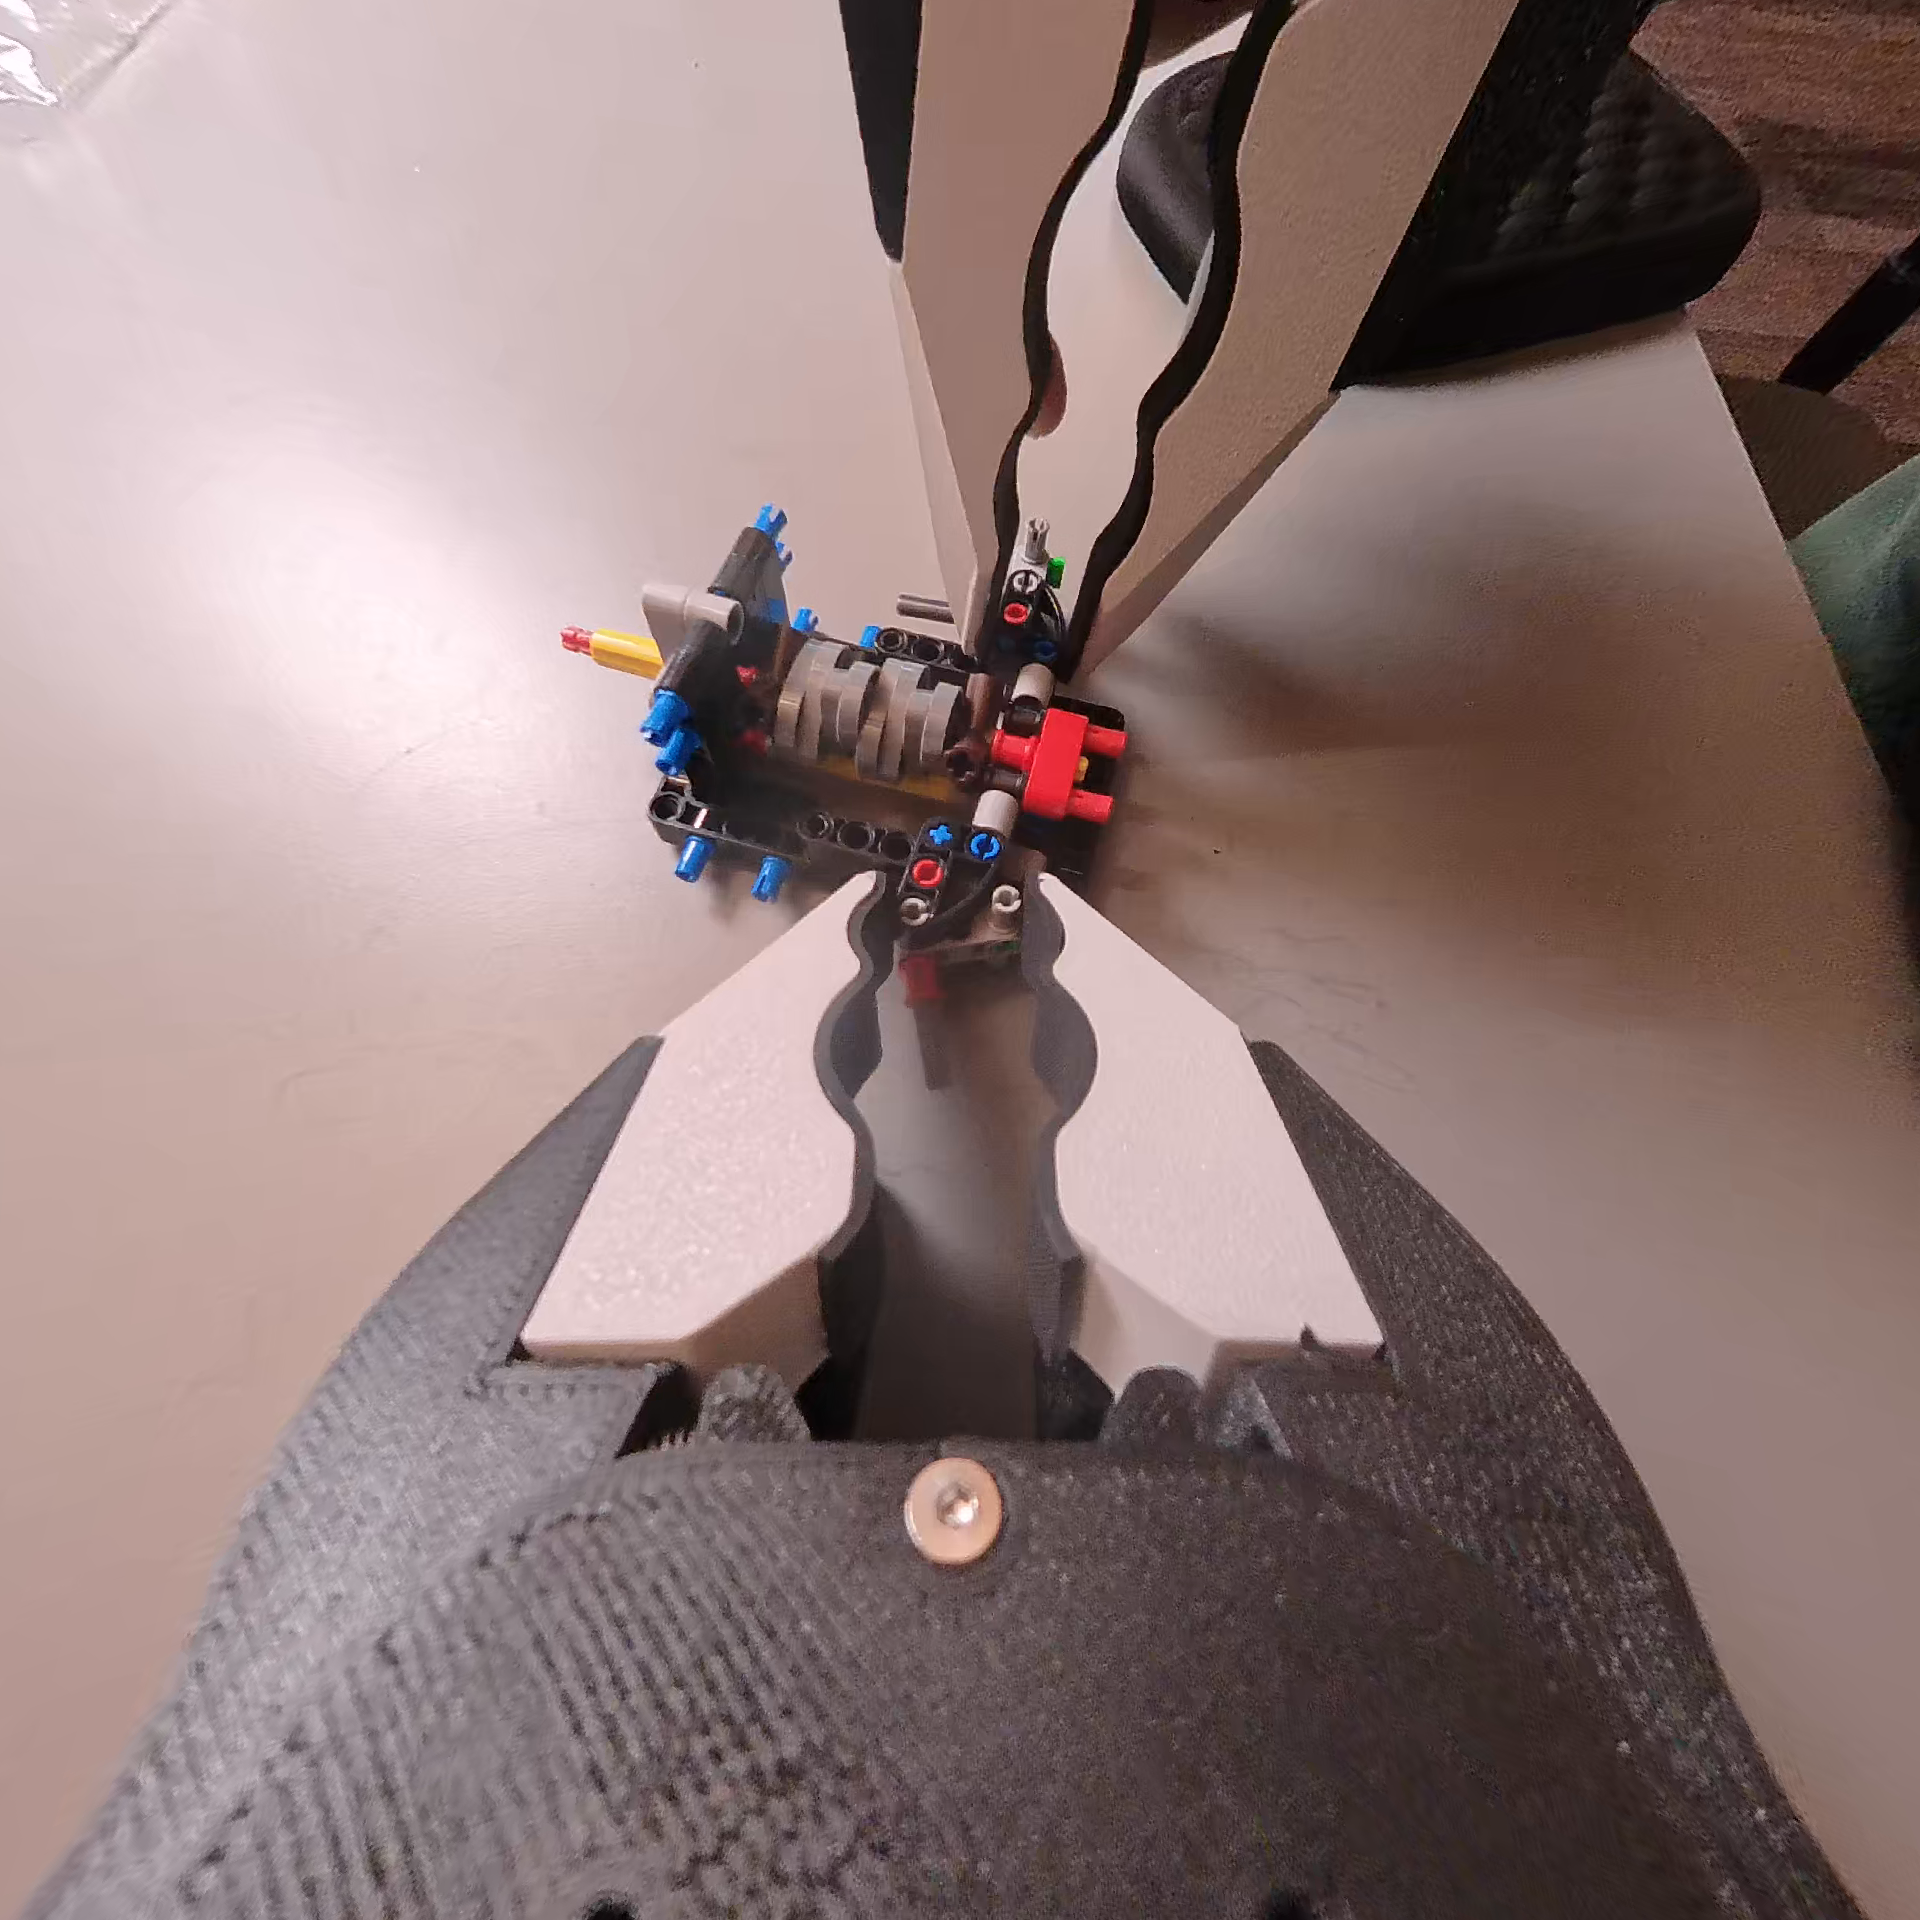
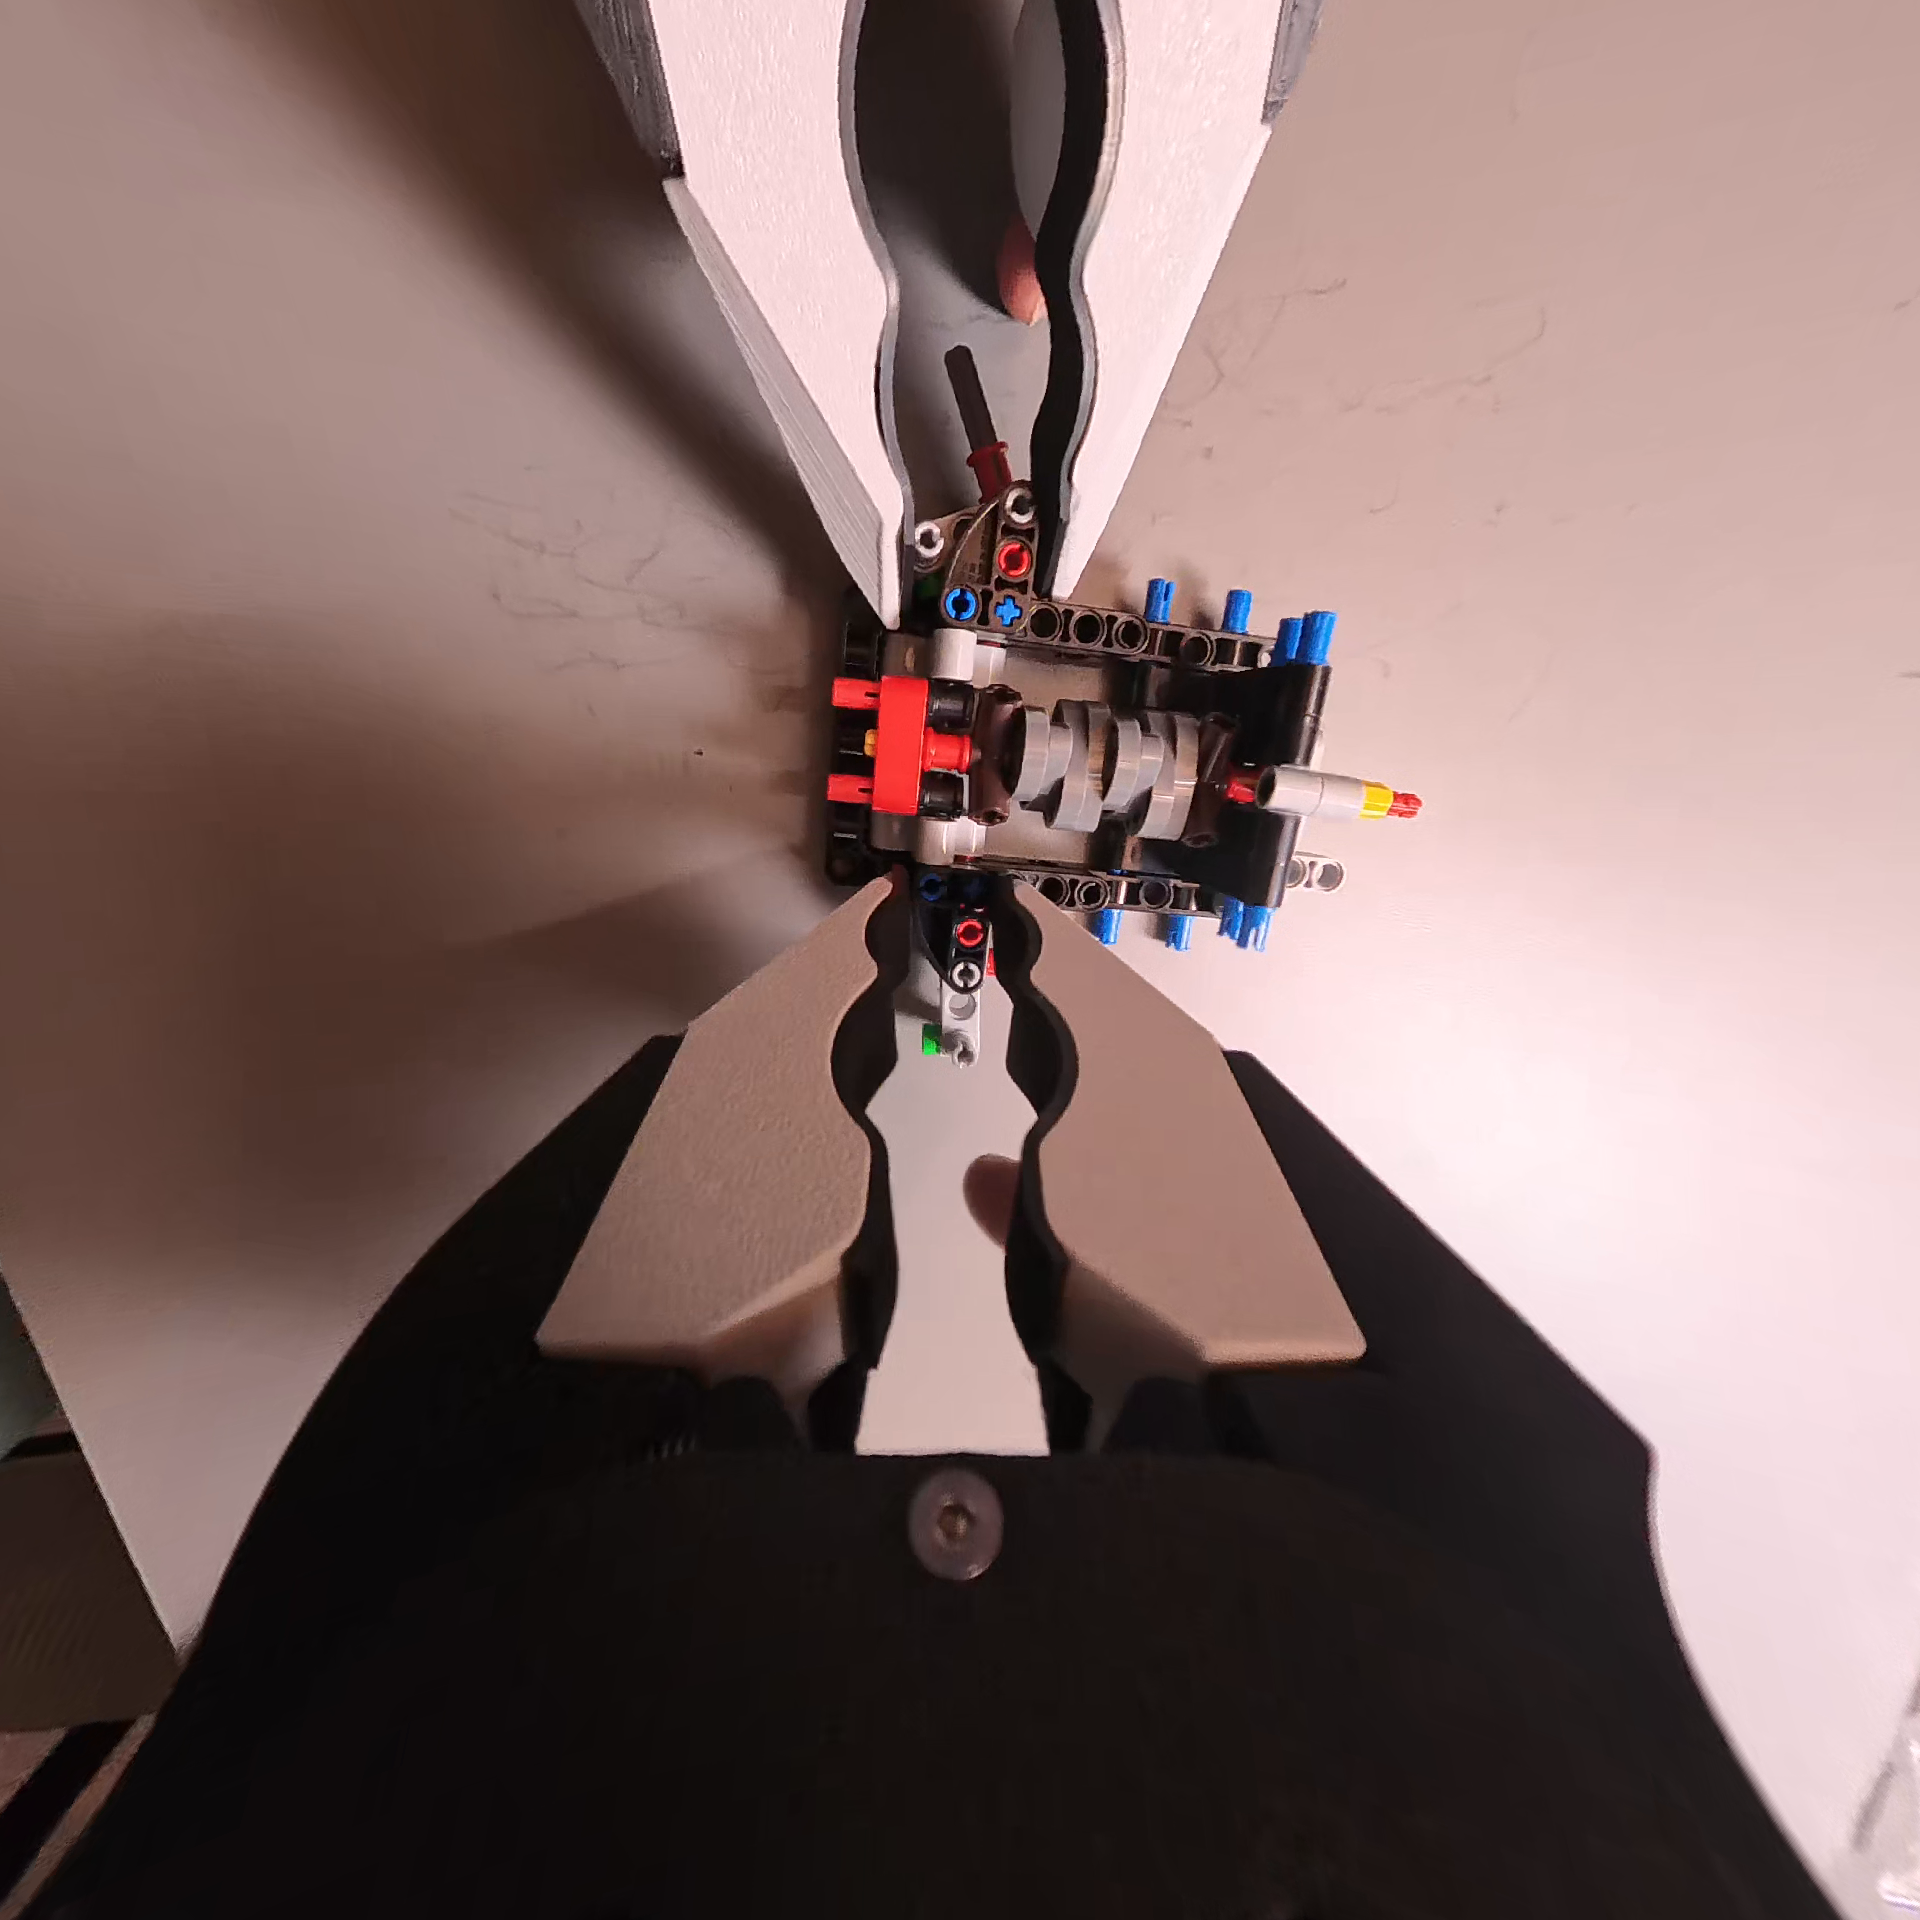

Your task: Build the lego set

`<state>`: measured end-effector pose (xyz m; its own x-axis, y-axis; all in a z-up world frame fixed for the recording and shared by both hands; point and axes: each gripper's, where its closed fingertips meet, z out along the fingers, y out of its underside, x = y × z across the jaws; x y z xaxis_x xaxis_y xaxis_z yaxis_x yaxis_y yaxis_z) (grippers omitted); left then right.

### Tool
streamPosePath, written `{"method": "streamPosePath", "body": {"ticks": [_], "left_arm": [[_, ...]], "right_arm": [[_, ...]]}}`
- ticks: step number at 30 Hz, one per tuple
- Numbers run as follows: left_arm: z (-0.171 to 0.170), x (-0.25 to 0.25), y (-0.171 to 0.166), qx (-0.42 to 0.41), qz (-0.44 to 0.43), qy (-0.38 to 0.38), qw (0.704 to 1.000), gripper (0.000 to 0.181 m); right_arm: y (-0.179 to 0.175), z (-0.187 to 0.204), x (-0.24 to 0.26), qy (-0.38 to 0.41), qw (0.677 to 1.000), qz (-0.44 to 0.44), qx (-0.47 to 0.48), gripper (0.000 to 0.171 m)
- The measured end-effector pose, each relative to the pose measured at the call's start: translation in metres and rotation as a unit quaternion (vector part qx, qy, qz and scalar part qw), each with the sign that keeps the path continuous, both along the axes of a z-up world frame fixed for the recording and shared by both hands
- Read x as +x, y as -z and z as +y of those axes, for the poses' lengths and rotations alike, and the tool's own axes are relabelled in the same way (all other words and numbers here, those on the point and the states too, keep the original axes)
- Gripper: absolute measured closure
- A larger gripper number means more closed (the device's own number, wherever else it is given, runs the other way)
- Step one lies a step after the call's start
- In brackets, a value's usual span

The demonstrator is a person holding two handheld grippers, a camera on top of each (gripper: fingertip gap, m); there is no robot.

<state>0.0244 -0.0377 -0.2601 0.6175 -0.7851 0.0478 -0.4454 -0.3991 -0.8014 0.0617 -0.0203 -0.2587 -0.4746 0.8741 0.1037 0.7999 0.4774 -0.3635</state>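
Note:
The lego assembly is a black beam frame around grey gears, with a red block at one end, a yellow axle tip at the other and blue pins along its sides. It also shows in the right wrist view. My left gripper is shut on the black side arm on the near side of the frame. My right gripper is shut on the opposite side arm, which carries a grey beam with a green stud. Each gripper shows in the other's view, the right one and the left one.
The beige table carries the model. Its edge runs down the right, with a black office chair beyond it. Clear plastic wrap lies at the far left corner. A person's fingertip shows between the right gripper's fingers. The tips of one gripper are about 5 cm away from the tips of the other.

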Motion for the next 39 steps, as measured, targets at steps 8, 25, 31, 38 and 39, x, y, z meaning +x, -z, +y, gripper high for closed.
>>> {"method": "streamPosePath", "body": {"ticks": [8, 25, 31, 38, 39], "left_arm": [[0.002, -0.004, -0.002, -0.020, -0.035, -0.017, 0.999, 0.159], [-0.002, -0.007, -0.051, -0.248, -0.392, -0.025, 0.885, 0.160], [0.009, -0.023, -0.068, -0.135, -0.348, -0.051, 0.926, 0.132], [-0.009, 0.009, -0.060, 0.104, -0.032, 0.014, 0.994, 0.128], [-0.008, 0.012, -0.054, 0.125, 0.011, 0.018, 0.992, 0.132]], "right_arm": [[-0.018, 0.004, 0.000, -0.015, 0.997, 0.075, -0.001, 0.133], [-0.036, -0.006, -0.027, -0.076, 0.925, 0.343, 0.146, 0.143], [-0.042, -0.003, -0.024, -0.053, 0.931, 0.343, 0.111, 0.148], [-0.044, -0.010, -0.027, -0.052, 0.941, 0.325, 0.078, 0.148], [-0.044, -0.012, -0.028, -0.059, 0.941, 0.322, 0.079, 0.148]]}}
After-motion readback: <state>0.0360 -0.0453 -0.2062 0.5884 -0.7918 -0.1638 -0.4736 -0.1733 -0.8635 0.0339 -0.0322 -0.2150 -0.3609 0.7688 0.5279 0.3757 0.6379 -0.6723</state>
